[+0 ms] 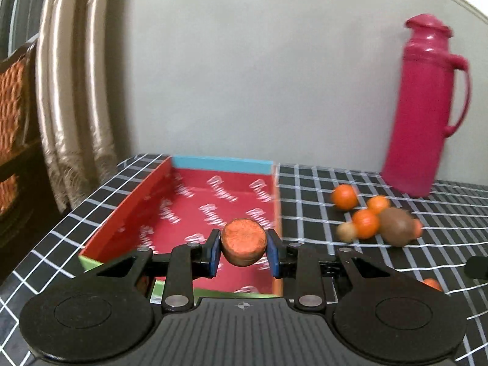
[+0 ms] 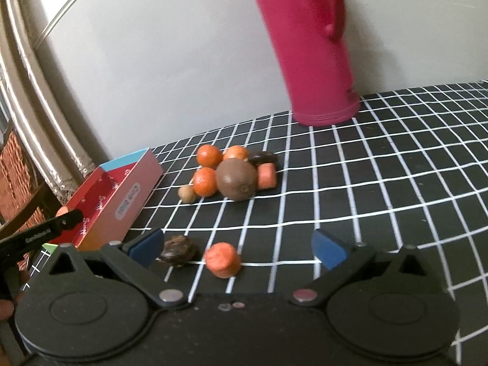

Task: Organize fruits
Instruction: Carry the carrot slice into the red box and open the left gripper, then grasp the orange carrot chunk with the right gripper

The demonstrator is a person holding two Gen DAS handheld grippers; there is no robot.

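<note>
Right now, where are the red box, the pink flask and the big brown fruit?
red box (image 1: 225,195), left wrist view, bare printed floor.
pink flask (image 1: 418,106), left wrist view, middle of its body.
big brown fruit (image 2: 236,183), right wrist view, centre of its front.

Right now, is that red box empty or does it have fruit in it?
Empty, as far as shown: the red box has a bare printed floor; the orange piece hangs above it in the left gripper.

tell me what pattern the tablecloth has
Black with a grid of thin white lines; the tablecloth shows best in the right wrist view.
</note>
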